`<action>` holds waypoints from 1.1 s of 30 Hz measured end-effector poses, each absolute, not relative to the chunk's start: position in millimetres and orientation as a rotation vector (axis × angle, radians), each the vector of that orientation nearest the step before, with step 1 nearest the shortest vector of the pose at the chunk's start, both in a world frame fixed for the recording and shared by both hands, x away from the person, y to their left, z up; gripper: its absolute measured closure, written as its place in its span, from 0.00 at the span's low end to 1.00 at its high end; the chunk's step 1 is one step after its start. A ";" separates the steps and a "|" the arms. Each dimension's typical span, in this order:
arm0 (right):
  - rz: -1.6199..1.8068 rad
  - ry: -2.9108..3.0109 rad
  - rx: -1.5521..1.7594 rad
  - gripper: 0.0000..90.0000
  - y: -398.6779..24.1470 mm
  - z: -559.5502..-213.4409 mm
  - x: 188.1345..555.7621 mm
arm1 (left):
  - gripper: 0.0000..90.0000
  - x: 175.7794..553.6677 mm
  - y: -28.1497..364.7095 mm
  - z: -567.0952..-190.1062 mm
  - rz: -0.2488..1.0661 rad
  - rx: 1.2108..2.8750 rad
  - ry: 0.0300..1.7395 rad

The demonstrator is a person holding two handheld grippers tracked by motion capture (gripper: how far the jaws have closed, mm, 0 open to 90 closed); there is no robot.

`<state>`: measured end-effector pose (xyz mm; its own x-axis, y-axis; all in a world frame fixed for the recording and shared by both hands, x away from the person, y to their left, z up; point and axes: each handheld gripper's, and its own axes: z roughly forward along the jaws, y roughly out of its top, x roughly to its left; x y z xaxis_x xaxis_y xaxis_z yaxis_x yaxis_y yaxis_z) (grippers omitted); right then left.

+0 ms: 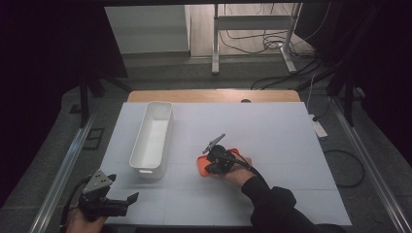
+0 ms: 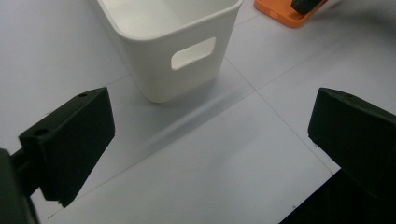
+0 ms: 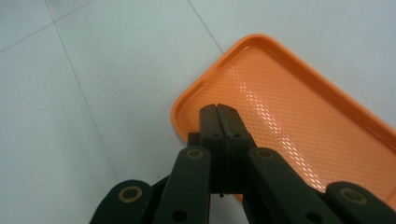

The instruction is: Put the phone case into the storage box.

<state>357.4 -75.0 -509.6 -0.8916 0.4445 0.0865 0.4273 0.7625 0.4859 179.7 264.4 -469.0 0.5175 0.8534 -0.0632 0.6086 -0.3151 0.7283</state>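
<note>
Orange plastic is what I have in hand: from the high view, my right gripper [image 1: 210,162] sits at the centre of the frame over a small orange tray [image 1: 201,165] lying flat on the white table [image 1: 282,145], my sleeve coming in from the bottom right. A long white bin [image 1: 151,138] stands left of centre, well apart from the tray and empty as far as I can see. My left gripper [image 1: 127,200] waits at the lower left, near the table's front edge, pointing toward the bin. Beyond the table a wooden edge [image 1: 214,95] shows, then a grey floor with a metal stand [image 1: 252,29] and loose cables [image 1: 291,73] at the top of the frame; dark drapes close both sides.

In the left gripper view, my jaws stand wide apart with nothing between them. The bin's short end with its handle slot [image 2: 193,53] fills the upper middle, and a corner of the tray peeks in at the upper right.

In the right gripper view, my jaws are pressed together over the tray's near rim at centre; whether they pinch that rim I cannot tell. The tray's ribbed floor is bare.

I judge the work barely begun: the tray still rests on the table, and any lifting or moving toward the bin remains.
</note>
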 end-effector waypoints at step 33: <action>0.698 2.978 0.763 0.99 -124.8 -504.2 337.3 | 0.02 178.6 268.2 -468.4 0.416 2.007 1.173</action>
